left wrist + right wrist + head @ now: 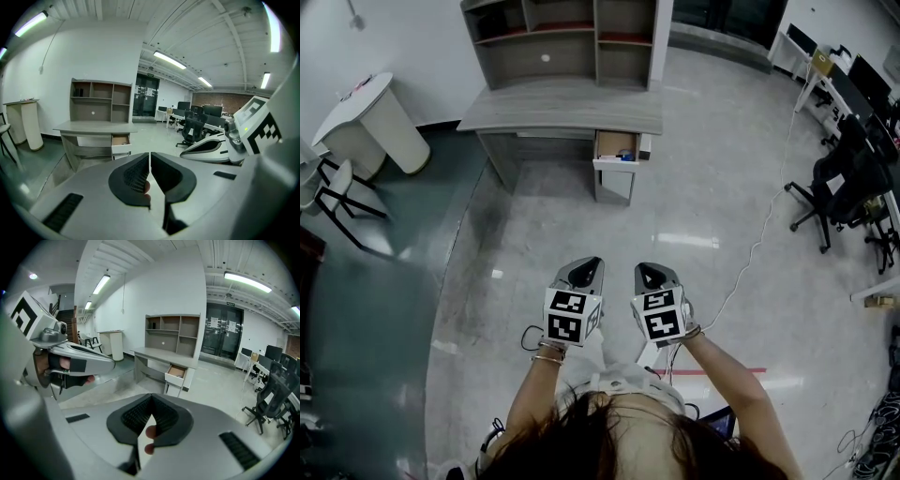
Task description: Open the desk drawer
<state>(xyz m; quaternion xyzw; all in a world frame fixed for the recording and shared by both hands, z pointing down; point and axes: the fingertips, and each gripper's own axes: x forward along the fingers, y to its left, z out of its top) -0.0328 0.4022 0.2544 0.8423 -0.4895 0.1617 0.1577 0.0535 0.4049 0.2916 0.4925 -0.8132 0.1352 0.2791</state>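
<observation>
Office floor [703,291], 1 desk [562,111], 1 open drawer [616,150], contents unclear; left gripper [587,266], right gripper [649,272]: 2 clenched.

Left gripper [584,266], right gripper [651,272] side by side, jaws together, empty, angled downward.

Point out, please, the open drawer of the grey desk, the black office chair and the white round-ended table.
open drawer [616,165], head view, its pale front panel.
black office chair [844,183], head view, its dark upholstery.
white round-ended table [358,103], head view, its top.
</observation>
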